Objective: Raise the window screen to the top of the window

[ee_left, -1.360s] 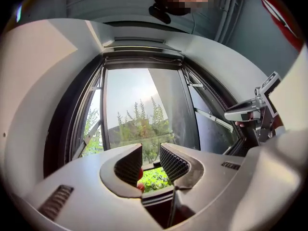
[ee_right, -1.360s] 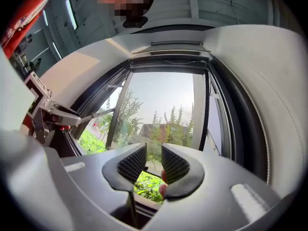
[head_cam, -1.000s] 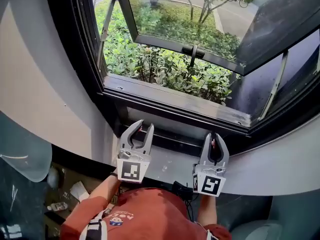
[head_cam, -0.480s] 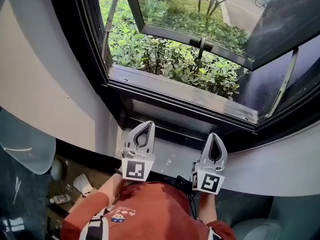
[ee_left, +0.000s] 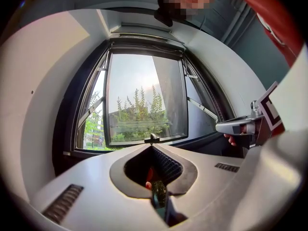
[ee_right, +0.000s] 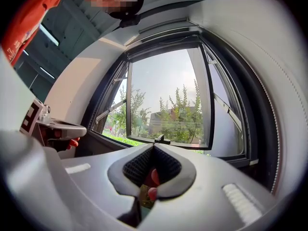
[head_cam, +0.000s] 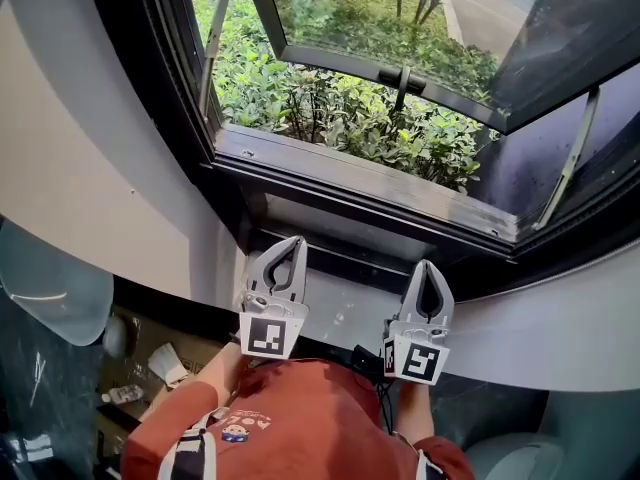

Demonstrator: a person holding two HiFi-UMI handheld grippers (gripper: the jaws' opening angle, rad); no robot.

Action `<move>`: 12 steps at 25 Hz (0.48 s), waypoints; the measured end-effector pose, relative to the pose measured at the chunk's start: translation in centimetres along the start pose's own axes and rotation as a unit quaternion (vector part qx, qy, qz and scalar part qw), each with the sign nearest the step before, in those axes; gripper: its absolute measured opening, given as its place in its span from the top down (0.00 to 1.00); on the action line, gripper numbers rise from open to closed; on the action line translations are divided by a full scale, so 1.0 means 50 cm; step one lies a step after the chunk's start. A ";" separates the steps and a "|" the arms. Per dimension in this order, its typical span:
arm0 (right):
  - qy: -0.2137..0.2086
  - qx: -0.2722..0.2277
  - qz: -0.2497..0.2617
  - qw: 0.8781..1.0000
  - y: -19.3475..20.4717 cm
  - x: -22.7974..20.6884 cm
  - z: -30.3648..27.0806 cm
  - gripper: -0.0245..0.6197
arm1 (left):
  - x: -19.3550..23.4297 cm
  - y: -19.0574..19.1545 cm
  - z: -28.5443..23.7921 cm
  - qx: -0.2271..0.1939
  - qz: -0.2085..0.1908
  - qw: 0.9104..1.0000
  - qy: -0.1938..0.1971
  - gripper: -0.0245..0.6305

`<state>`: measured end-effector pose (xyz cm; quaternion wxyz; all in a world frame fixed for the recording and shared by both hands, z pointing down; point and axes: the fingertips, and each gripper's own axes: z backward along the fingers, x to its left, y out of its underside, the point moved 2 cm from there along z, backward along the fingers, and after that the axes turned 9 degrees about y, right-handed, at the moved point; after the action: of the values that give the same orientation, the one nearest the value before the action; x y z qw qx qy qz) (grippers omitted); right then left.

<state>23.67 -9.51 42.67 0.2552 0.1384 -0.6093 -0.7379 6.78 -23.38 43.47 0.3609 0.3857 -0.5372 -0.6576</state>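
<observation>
Head view: the left gripper point(head_cam: 292, 242) and the right gripper point(head_cam: 428, 266) are sitting side by side but apart, above the red shirt point(head_cam: 290, 418). Both are pointing at the foot of the window. Each claw is pressed together, tips meeting. The tips are lying at a dark rail point(head_cam: 350, 258) that is running low under the sill point(head_cam: 360, 173). Whether they are nipping any part of it, I cannot tell. The sash point(head_cam: 330, 60) is standing swung outward, its handle point(head_cam: 402, 80) hanging over the shrubs point(head_cam: 330, 108). No mesh of the screen is showing across the opening. The rail may be its bar, but that is not clear.

Left gripper view: the left gripper's point(ee_left: 153, 146) jaws are closing the gap fully, pads together, and a finger point(ee_left: 148, 184) is showing behind them. The sash is standing straight ahead, with trees beyond it. The right gripper is reaching in from the right, level.

Right gripper view: the right gripper's point(ee_right: 154, 146) jaws are likewise lying tight together, with fingers point(ee_right: 153, 177) behind them. The handle is showing just over the tips. The left gripper is reaching in at the left.
</observation>
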 end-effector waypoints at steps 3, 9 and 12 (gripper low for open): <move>-0.003 0.001 0.003 1.000 0.000 0.000 -0.001 0.95 | 0.002 -0.003 -0.002 -0.002 -0.002 1.000 -0.002 0.95; -0.003 0.005 0.009 1.000 0.001 -0.003 -0.002 0.95 | 0.006 -0.005 -0.008 -0.002 0.003 1.000 -0.010 0.95; -0.003 0.003 0.011 1.000 0.000 -0.007 -0.004 0.95 | 0.005 -0.009 -0.011 -0.006 0.004 1.000 -0.011 0.95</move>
<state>24.04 -9.49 42.57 0.2608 0.1304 -0.6138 -0.7337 7.14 -23.74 42.95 0.3596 0.3739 -0.5387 -0.6638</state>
